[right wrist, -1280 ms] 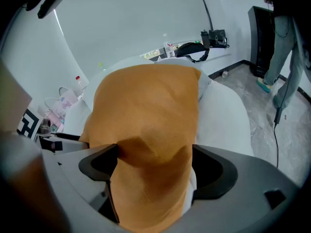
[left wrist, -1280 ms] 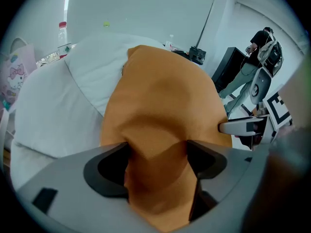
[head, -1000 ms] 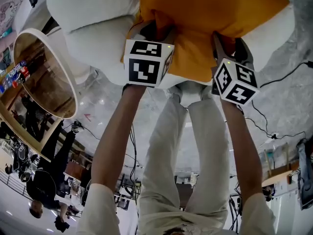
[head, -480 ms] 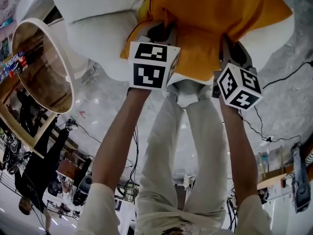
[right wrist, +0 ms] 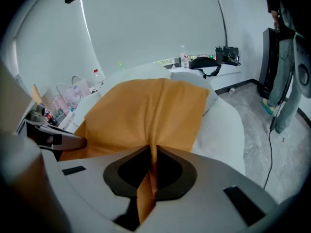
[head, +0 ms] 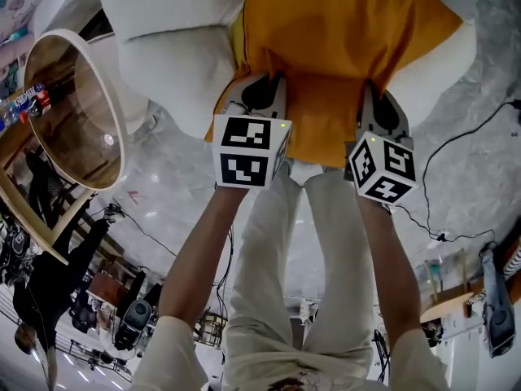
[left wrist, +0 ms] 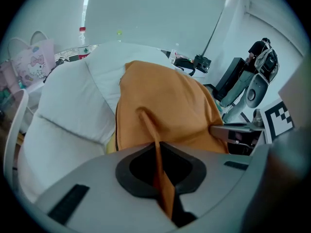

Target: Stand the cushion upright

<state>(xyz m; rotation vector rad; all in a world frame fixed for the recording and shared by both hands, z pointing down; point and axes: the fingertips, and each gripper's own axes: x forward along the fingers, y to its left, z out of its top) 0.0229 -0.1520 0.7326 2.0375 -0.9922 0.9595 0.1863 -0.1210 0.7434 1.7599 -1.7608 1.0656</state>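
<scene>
On the white sofa, the left gripper and right gripper, just closed, are pinching fabric at six o'clock on the orange cushion, likely starting its lift.

A robotics lab or test studio is suggested: a grey humanoid robot is seen by the white wall, cables are trailed across the marbled floor, and a white sofa is set up as a mock living space.
</scene>
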